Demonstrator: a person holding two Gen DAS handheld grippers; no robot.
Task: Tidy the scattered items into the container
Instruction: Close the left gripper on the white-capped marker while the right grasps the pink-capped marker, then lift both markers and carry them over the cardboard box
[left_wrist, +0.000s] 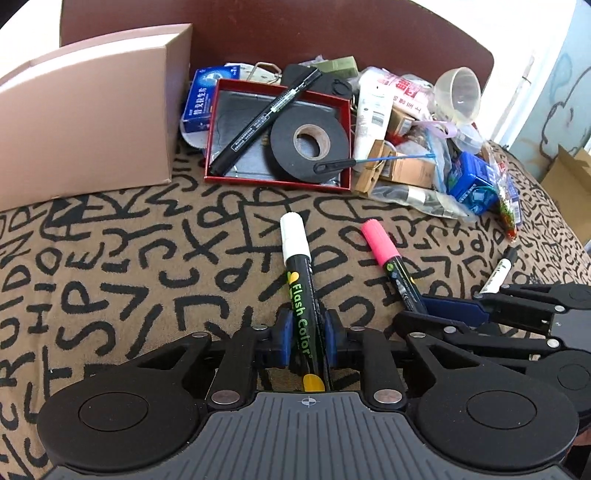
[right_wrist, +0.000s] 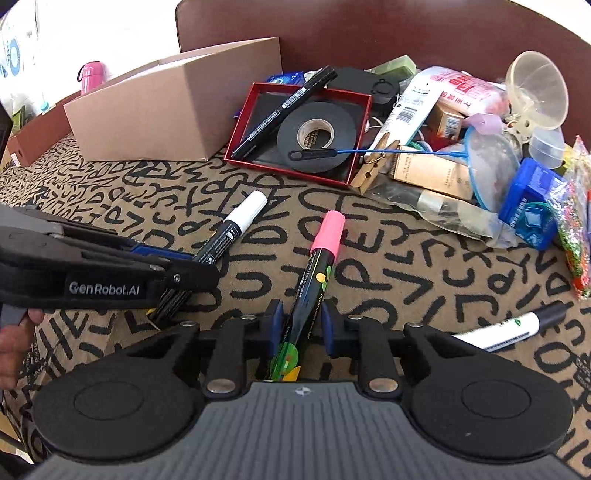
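- Left wrist view: left gripper (left_wrist: 306, 334) is clamped on the white-capped marker (left_wrist: 300, 280), blue pads on the black barrel, cap pointing far toward the red tray (left_wrist: 345, 122). A mid-barrel grip probably keeps it from pivoting.
- Right wrist view: right gripper (right_wrist: 301, 325) is closed on the pink-capped marker (right_wrist: 317, 273) the same way, cap aimed far.
- Both markers run along the finger axis, so each can likely be carried cap-first over the tray's near wall.
- Tray sits far centre on the lettered cloth (left_wrist: 129, 266). It already holds a black tape roll (left_wrist: 309, 142), a long black pen (left_wrist: 266, 118) lying diagonally with its tip over the far rim, and a blue-stemmed tool (left_wrist: 369, 162) hanging over the right wall.
- Free room looks tight; the near-left corner seems the best drop spot.
- Black-capped marker (right_wrist: 513, 326) lies loose near right, not yet collected.
- Cardboard box (left_wrist: 88, 110) stands left of the tray, clutter pile (right_wrist: 480, 147) to its right.
- Cannot tell whether either marker is lifted or touching the cloth.
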